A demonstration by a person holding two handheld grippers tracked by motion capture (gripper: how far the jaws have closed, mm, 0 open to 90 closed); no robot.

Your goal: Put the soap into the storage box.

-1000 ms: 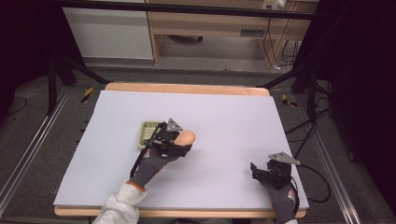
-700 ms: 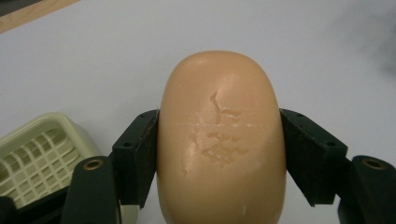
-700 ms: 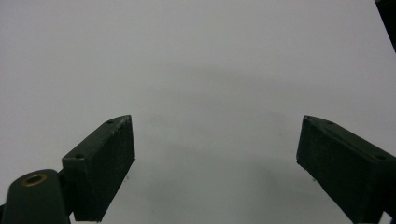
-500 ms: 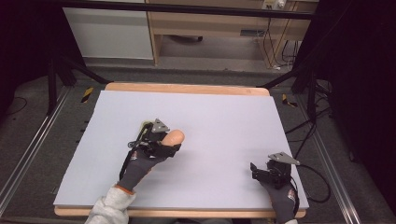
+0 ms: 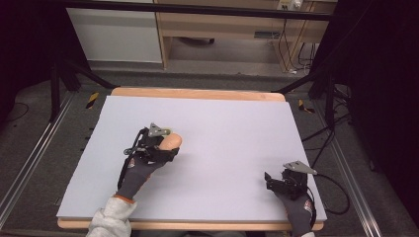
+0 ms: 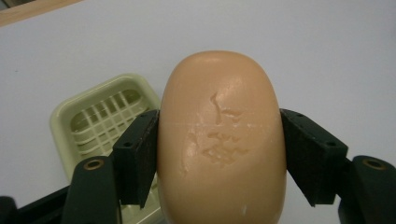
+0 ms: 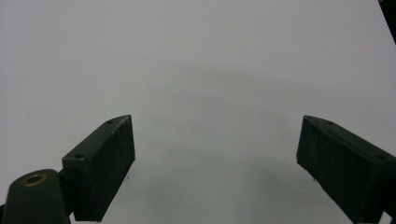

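1. Reaching in from the near edge of the white table [image 5: 222, 123], the person's left forearm, in a pale sleeve [image 5: 106, 222] and dark glove, angles forward and a little to the right, with the left gripper [image 5: 160, 143] held over the table's left-centre.
2. The right hand [image 5: 296, 210], also gloved, rests low at the near right corner, with the right gripper [image 5: 284, 180] pointing left and away across the bare surface.
3. A smooth peach-coloured bar of soap [image 6: 222, 144] sits squarely between the left gripper's two black jaws, its rounded end sticking out well past them and its top face scuffed.
4. Those jaws are pinching the soap, one pad pressed flat against each long side.
5. A pale green soap dish [image 6: 102, 121] with a slatted grid floor lies on the table below and to the left of the soap in the left gripper view, partly hidden behind the left jaw.
6. The right gripper's [image 7: 215, 149] jaws are spread wide apart, with white table between them and nothing touching either pad.
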